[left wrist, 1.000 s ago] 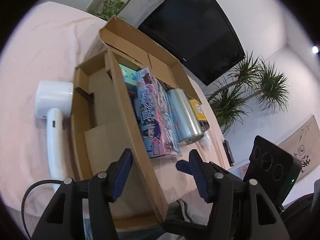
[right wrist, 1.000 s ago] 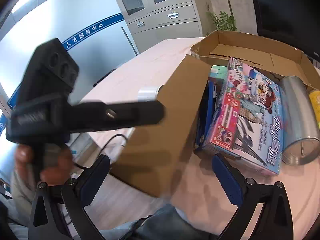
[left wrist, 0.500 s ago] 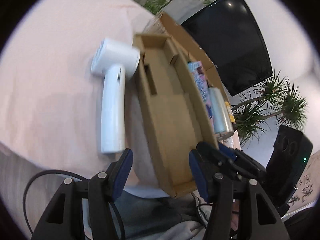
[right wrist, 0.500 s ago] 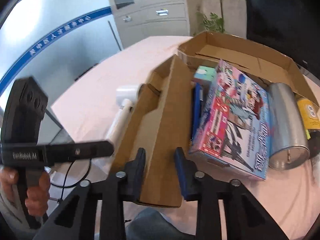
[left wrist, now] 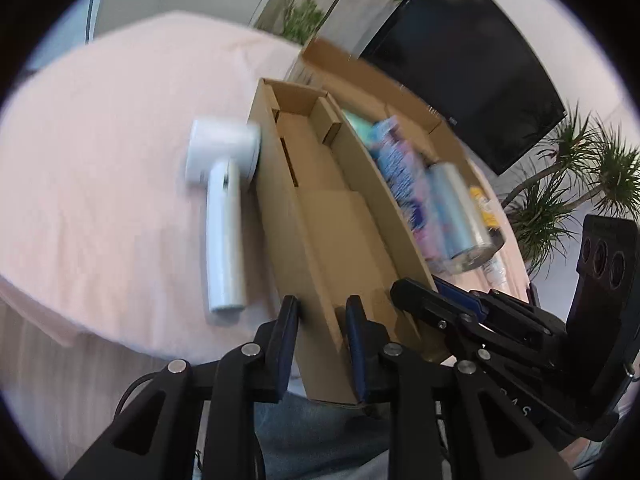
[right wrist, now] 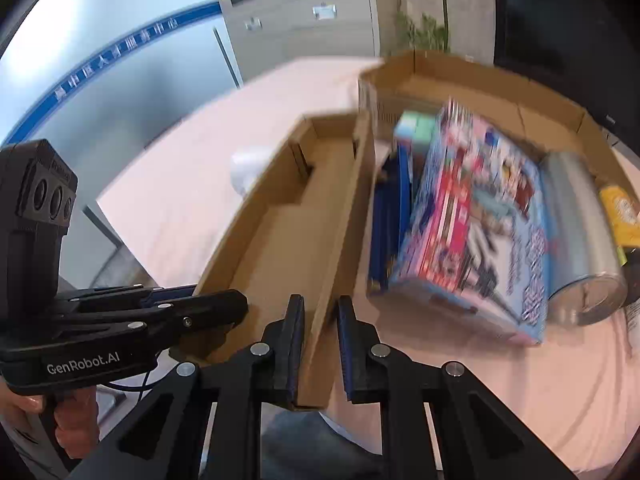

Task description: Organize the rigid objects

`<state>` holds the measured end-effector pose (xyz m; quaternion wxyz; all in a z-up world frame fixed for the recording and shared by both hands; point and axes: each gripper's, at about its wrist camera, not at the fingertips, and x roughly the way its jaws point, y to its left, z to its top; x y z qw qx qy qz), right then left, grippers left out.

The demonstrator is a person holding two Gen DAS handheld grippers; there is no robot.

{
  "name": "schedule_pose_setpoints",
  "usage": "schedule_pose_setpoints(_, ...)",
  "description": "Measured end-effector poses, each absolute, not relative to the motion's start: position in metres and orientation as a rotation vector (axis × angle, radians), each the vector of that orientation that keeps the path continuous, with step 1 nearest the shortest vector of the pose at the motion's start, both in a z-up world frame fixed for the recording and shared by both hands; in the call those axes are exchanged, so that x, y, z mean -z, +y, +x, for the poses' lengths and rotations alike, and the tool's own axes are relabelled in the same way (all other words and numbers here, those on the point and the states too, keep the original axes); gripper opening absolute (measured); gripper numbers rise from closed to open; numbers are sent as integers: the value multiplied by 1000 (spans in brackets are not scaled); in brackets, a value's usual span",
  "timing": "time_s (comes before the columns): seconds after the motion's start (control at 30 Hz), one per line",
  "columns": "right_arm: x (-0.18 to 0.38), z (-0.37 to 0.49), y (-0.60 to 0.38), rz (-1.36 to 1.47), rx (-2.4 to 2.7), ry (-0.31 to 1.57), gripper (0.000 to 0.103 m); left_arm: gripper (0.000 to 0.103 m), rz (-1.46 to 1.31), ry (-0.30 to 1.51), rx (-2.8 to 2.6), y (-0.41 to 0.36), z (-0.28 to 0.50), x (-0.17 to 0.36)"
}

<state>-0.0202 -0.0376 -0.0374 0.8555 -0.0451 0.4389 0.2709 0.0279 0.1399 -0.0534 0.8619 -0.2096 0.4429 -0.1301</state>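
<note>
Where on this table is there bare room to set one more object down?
Bare pink cloth lies left of the white handheld device. The narrow cardboard tray holds nothing. Right of it is crowded: the colourful box, silver can and yellow item lie packed together.

Ahead of the right gripper (right wrist: 319,344), the colourful toy box (right wrist: 476,236) is motion-blurred, its print unreadable, and it hides most of the blue item (right wrist: 390,220) and the green-and-white box (right wrist: 414,128) beside it. To that gripper's far right, the yellow container (right wrist: 620,216) is cut by the picture's edge. Ahead-left of the left gripper (left wrist: 320,340), the white handheld device (left wrist: 222,184) is smeared, and whether it touches the cardboard tray (left wrist: 320,216) cannot be told.
</note>
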Motion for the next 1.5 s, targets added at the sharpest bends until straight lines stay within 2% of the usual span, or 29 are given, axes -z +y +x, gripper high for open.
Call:
schedule_pose_setpoints(0.17,-10,-22,-52,-26,-562,766,14,21,-323,796,261,135,35,-6)
schedule_pose_setpoints(0.37,-76,33,-69,54,-493,595,14,21,-198,656,315,121,101,-77)
schedule_pose_setpoints(0.6,-109,161,-68,138,-459,687,15,18,-142,728,321,129,231,-103)
schedule_pose_setpoints(0.7,-92,227,-68,197,-456,793,15,17,-136,813,310,127,284,-88)
schedule_pose_setpoints(0.93,-25,337,-54,233,-410,982,15,15,-172,986,268,135,349,-18)
schedule_pose_setpoints(1.07,19,369,-48,282,-392,1116,15,12,-162,1039,231,136,364,7)
schedule_pose_setpoints(1.2,50,378,-44,332,-389,1175,15,11,-159,1072,197,140,365,20)
schedule_pose_setpoints(1.3,65,385,-40,348,-418,1200,24,11,-150,1074,193,143,356,21)
schedule_pose_setpoints(1.37,73,379,-39,388,-472,1222,48,11,-150,1050,190,146,348,18)
schedule_pose_setpoints(1.4,72,373,-43,395,-503,1213,56,11,-129,1009,175,147,340,10)
schedule_pose_setpoints(1.43,67,366,-47,380,-504,1185,75,11,-109,969,163,148,334,2)
schedule_pose_setpoints(1.47,55,352,-59,347,-483,1110,84,14,-81,905,152,146,314,-12)
schedule_pose_setpoints(1.5,41,334,-74,301,-452,1021,100,29,-68,862,154,145,302,-20)
